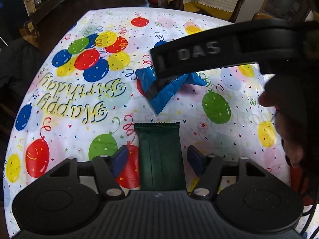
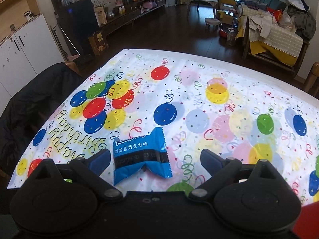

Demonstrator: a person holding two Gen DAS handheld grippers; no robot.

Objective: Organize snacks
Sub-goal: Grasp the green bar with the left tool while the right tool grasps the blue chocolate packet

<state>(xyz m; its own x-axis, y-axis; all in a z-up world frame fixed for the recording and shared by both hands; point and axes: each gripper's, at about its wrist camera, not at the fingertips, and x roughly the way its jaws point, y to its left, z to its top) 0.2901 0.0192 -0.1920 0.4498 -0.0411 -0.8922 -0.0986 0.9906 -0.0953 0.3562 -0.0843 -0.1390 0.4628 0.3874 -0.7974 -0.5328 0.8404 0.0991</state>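
A dark green snack packet (image 1: 160, 155) lies flat on the balloon tablecloth (image 1: 79, 107), between the open fingers of my left gripper (image 1: 158, 157), which do not touch it. A blue snack packet (image 1: 166, 90) lies farther out, partly under the right gripper's black body (image 1: 219, 49). In the right wrist view the blue packet (image 2: 140, 156) lies on the cloth (image 2: 219, 119) between the open fingers of my right gripper (image 2: 155, 159), with gaps on both sides.
The table's far edge (image 2: 199, 56) drops to a dark wooden floor. A black jacket (image 2: 30, 107) hangs over a chair at the left edge. A person's hand (image 1: 289, 119) holds the right gripper at the table's right side.
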